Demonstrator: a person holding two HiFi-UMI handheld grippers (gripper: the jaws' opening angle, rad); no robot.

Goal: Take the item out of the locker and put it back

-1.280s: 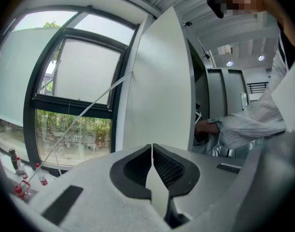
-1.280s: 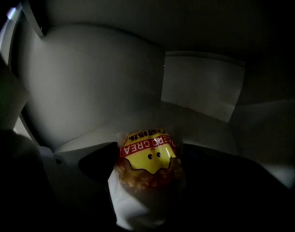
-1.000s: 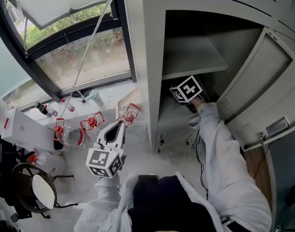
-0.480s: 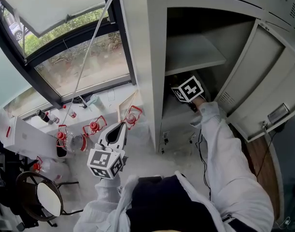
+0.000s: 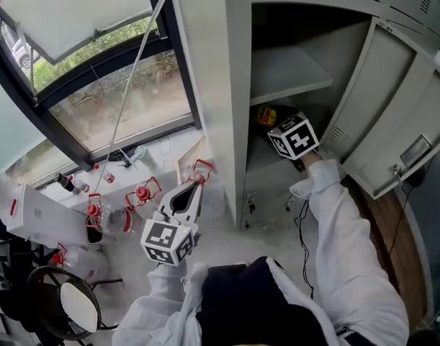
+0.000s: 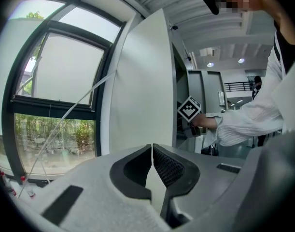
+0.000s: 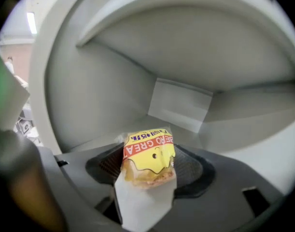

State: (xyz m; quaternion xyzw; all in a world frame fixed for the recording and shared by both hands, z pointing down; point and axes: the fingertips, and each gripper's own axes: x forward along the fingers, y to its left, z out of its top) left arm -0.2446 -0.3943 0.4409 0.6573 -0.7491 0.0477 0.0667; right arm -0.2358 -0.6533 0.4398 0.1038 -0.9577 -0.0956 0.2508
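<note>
At the far left stood the window point(image 5: 111, 92), with red-capped bottles point(image 5: 140, 192) below it. Beside them the left gripper point(image 6: 152, 147) hovered outside the locker point(image 5: 234, 85), its fingers pressed together with nothing between them. Inside the locker, under the shelf point(image 5: 284, 74), the right gripper point(image 7: 149, 152) reached into the lower compartment. Its fingers had just been closing and clamped the snack packet point(image 7: 148, 159), a yellow and red wrapper standing upright between the pads, clear of the locker floor. To the right the locker door point(image 5: 392, 107) stood swung open.
</note>
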